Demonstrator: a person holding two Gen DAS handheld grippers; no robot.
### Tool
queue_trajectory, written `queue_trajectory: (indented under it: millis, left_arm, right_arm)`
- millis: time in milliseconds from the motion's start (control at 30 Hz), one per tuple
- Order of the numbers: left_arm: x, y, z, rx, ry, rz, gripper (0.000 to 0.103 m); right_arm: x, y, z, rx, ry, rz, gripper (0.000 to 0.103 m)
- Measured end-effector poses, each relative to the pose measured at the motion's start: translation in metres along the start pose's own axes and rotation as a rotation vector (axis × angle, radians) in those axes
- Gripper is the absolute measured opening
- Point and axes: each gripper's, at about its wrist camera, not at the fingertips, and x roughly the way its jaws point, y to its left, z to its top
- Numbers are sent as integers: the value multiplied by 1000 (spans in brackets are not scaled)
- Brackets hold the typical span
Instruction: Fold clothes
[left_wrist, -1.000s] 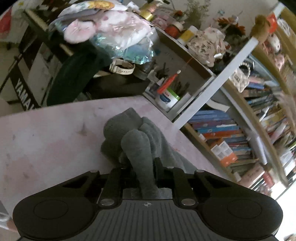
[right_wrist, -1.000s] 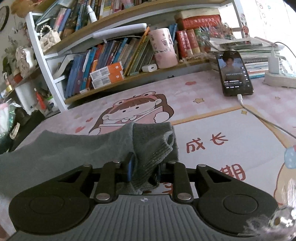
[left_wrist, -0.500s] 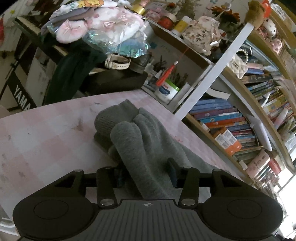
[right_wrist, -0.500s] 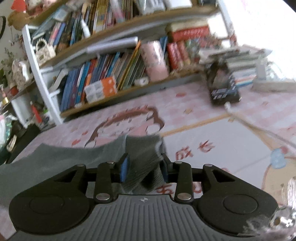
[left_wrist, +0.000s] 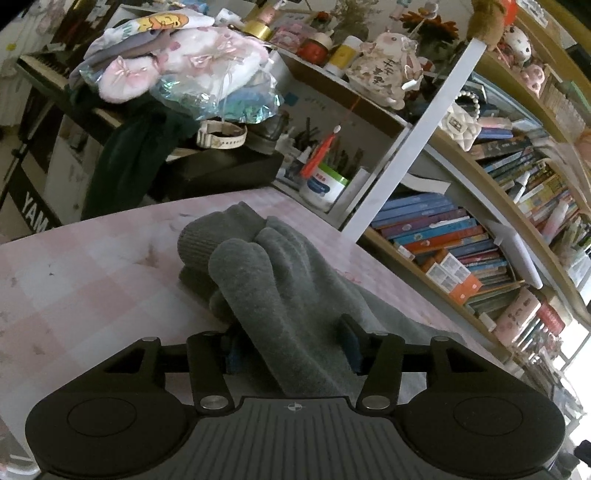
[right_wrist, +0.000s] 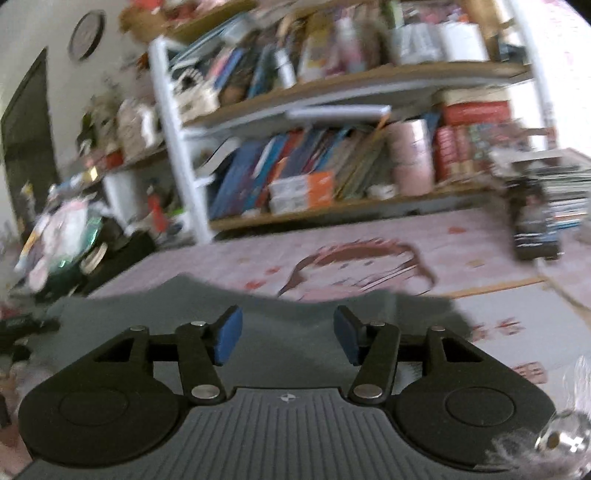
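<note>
A grey knit garment (left_wrist: 280, 291) lies on the pink checked tablecloth (left_wrist: 81, 280), its near end bunched into thick folds. My left gripper (left_wrist: 291, 349) is open, its fingers spread wide on either side of the cloth, which runs loosely between them. In the blurred right wrist view the same garment (right_wrist: 280, 314) lies flat and spread out. My right gripper (right_wrist: 288, 338) is open and empty, raised just above the cloth.
Bookshelves (left_wrist: 461, 236) line the table's far side. A white jar (left_wrist: 322, 184) and a pile of bags and clothes (left_wrist: 184, 74) stand past the table's left corner. A phone (right_wrist: 535, 229) with a cable and a pink cup (right_wrist: 410, 155) are at the right.
Both grippers have opened and let go of the grey garment. The right gripper has pulled up and back, and the cloth end it held now lies flat.
</note>
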Motion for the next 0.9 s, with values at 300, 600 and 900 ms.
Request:
queue_trajectory:
  millis: [300,600,900]
  left_arm:
    - [4,-6,3,17,14,2,65]
    - [6,-3,4,4,16,-14,69]
    - [7,-2,5,-7,16,-16,70]
  right_arm:
    - [50,54,-3,-129,85,74,57]
    - [85,104,-10,-253,152,152,63]
    - [112,137,-19,-306,191,208,64]
